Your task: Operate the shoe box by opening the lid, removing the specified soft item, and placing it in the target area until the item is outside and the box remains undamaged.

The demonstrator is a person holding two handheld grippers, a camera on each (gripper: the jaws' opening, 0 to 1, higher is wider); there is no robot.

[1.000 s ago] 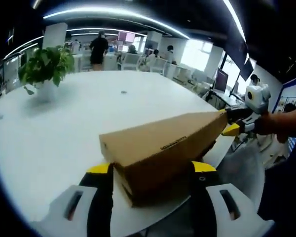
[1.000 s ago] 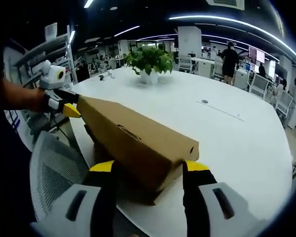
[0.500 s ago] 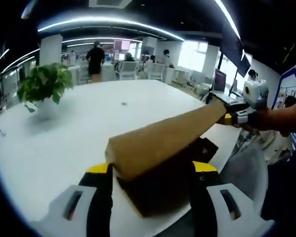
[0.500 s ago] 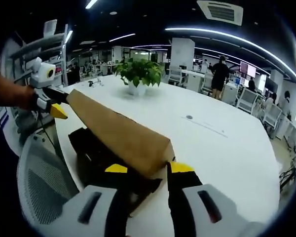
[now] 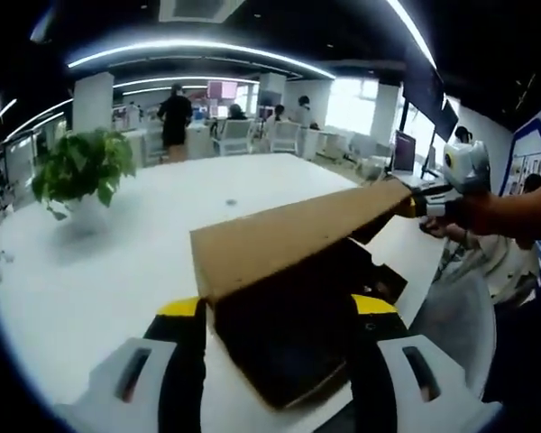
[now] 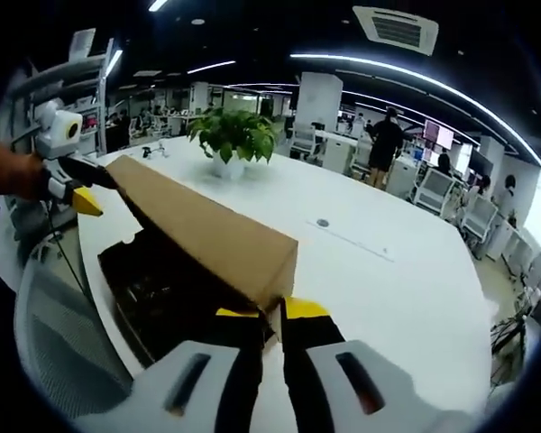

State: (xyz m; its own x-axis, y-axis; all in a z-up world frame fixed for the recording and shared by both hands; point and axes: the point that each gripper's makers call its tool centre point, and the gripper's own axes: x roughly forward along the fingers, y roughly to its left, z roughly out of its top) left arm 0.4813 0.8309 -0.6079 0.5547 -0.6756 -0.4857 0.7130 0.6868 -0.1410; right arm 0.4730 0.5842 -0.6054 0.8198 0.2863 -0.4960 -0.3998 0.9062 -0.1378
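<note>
Shoe box is sitting between the released left gripper jaws; right gripper is pinching its raised lid corner.

I work at a large white table with a rounded edge, set in an open-plan office. A potted green plant in a white pot stands on the table's far side, and a small dark round fitting sits in the tabletop near its middle. The ceiling is dark, crossed by long curved strip lights, with a square air-conditioning vent set into it. White columns rise beyond the table. Desks, white chairs and monitors fill the background, where several people stand or sit. Bright windows light the far wall. A grey mesh office chair stands just beside the table's near edge.
</note>
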